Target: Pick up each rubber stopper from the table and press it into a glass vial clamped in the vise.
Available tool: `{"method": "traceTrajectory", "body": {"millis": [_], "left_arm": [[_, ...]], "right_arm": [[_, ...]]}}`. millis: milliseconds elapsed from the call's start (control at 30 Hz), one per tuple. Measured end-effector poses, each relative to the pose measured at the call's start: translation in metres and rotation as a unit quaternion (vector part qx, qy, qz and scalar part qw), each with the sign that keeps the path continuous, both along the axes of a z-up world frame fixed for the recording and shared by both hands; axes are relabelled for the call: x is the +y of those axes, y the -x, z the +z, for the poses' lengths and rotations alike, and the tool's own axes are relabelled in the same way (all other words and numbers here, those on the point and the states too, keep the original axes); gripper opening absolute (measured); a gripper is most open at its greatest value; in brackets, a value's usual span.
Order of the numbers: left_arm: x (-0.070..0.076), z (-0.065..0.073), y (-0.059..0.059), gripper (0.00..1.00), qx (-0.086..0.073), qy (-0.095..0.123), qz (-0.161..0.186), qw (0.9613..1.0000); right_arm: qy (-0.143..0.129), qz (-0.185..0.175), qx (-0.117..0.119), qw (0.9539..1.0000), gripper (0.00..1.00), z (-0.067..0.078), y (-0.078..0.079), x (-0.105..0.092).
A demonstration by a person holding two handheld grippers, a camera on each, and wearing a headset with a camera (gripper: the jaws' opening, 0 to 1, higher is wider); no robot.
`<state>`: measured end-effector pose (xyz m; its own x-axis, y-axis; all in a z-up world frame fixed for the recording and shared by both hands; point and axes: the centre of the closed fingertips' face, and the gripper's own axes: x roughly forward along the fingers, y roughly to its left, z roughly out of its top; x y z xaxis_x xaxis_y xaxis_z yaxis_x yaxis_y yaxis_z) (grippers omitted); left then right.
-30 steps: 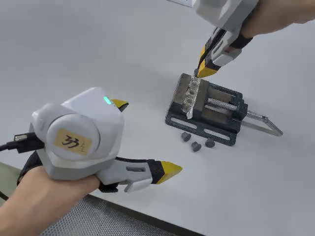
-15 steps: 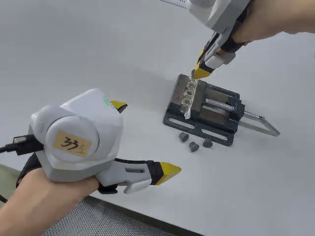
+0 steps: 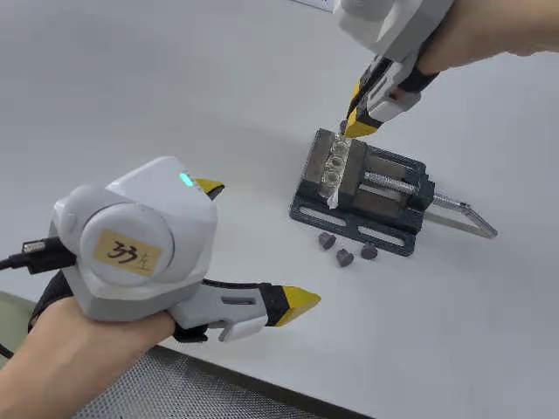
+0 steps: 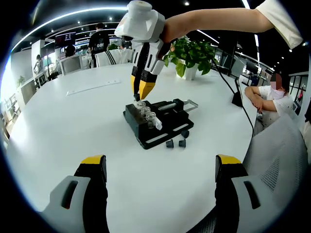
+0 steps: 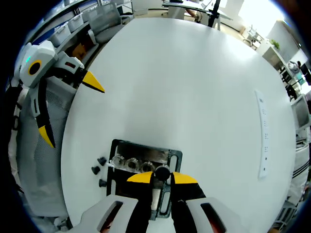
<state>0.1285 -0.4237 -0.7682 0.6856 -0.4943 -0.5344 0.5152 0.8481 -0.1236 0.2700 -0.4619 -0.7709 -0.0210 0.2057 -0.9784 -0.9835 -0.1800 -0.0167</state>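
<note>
The white surface [image 3: 175,87] carries a dark vise [image 3: 390,209] right of centre in the head view, with its screw handle pointing toward the right edge. The left hand-held gripper [image 3: 256,243] hangs at the lower left of that view, well apart from the vise, with its jaws spread wide and nothing between them. The right hand-held gripper [image 5: 163,177] comes down from the upper right, its jaws drawn close on a dark rubber stopper [image 5: 162,171] held between the yellow tips. A row of glass vials [image 3: 335,164] stands upright in the vise, and the held stopper sits over the vial at the upper end of the row. Whether it already touches the vial mouth cannot be told. Three loose stoppers [image 3: 344,257] lie on the surface just below the base of the vise. The step in hand is judged to be seating the held stopper. Centre the stopper over the vial mouth, using the right gripper view to check alignment. Keep the stopper axis in line with the vial and press straight down, since a tilted push is likely to jam the stopper or load the glass sideways. Open the jaws only when the stopper is seated.
</note>
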Motion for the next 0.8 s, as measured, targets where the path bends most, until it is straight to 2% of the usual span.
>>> {"method": "traceTrajectory", "body": {"millis": [100,200,267,400,533,800], "left_arm": [[0.0,0.0,0.0,0.91,0.001,0.001,0.001,1.0],[0.0,0.0,0.001,0.91,0.001,0.001,0.001,1.0],[0.0,-0.001,0.001,0.91,0.002,0.002,0.002,1.0],[0.002,-0.001,0.0,0.91,0.001,0.002,0.003,1.0],[0.002,0.0,-0.001,0.91,0.0,0.001,0.004,1.0],[0.003,-0.001,-0.001,0.91,0.0,0.003,0.007,1.0]], "right_arm": [[-0.001,0.005,0.0,1.0,0.2,0.0,0.004,-0.002],[-0.006,0.007,0.004,1.0,0.2,0.003,0.003,-0.002],[-0.013,0.001,0.019,0.9997,0.19,0.009,0.009,-0.002],[-0.016,0.005,0.025,0.9995,0.15,0.015,0.005,-0.001],[-0.005,0.023,0.016,0.9996,0.15,0.01,-0.003,-0.001],[-0.009,0.027,0.032,0.9991,0.05,0.009,-0.007,0.004]]}}
